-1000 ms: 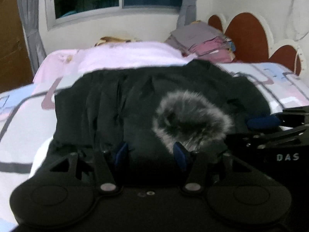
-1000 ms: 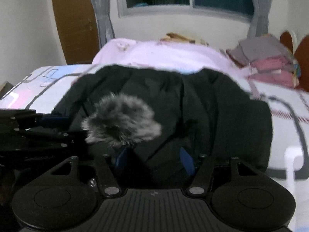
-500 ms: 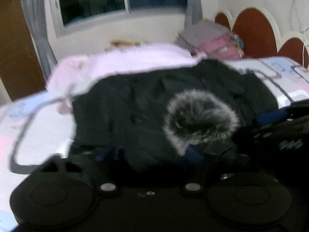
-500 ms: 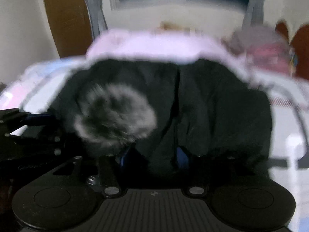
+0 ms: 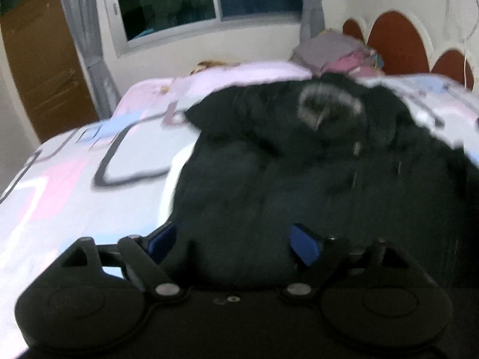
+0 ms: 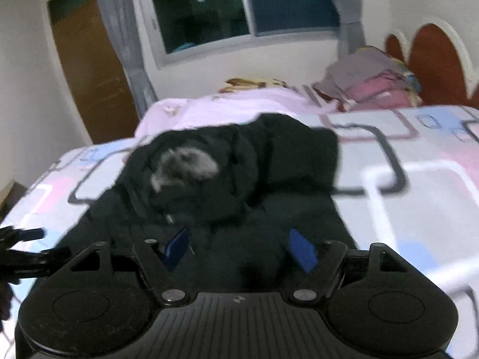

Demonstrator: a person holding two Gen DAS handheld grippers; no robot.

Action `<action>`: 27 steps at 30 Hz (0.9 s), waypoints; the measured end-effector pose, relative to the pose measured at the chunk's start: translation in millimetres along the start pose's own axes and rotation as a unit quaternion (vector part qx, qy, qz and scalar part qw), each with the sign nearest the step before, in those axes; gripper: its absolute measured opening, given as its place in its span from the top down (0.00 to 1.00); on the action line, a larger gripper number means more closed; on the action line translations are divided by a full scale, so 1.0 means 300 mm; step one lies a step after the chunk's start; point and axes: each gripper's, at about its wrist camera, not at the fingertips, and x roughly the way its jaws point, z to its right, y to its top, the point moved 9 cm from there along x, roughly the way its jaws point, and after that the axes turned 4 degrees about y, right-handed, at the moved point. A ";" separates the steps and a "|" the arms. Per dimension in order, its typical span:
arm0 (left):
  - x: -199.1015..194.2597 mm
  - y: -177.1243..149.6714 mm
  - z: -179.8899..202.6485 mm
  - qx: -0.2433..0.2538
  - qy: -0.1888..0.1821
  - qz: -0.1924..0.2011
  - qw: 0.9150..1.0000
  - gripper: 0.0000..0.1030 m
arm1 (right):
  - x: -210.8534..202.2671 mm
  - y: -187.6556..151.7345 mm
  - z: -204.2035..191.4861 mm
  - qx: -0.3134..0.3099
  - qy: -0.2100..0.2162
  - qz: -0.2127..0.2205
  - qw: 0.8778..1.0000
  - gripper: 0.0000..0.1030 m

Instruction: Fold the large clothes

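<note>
A black padded jacket [image 5: 299, 179] lies on the bed, its top part folded over its lower part, the grey fur hood trim [image 5: 329, 104] facing up. My left gripper [image 5: 232, 243] hovers at the jacket's near edge. Its blue pads stand wide apart and its jaws are closing; a bulge of fabric lies between them, not pinched. In the right wrist view the jacket [image 6: 269, 155] and fur [image 6: 185, 164] lie ahead. My right gripper [image 6: 239, 248] is over the near hem, its jaws opening with loose fabric below them. My left gripper [image 6: 42, 242] shows at the left edge.
The bed [image 5: 74, 179] has a patterned sheet in pink, blue and grey. A pink blanket [image 5: 239, 74] lies beyond the jacket. A pile of folded clothes [image 6: 371, 80] sits by the red headboard [image 5: 398, 45]. Behind are a window and a brown door [image 5: 39, 59].
Both grippers let go of the jacket and drew back from it, so the fur hood now looks farther away. The jacket's top part now lies folded over on the bed.
</note>
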 end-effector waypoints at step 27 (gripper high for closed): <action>-0.276 -0.518 -0.121 -0.219 -0.121 -0.104 0.963 0.40 | -0.369 -0.615 0.279 0.231 0.020 -0.065 0.970 0.37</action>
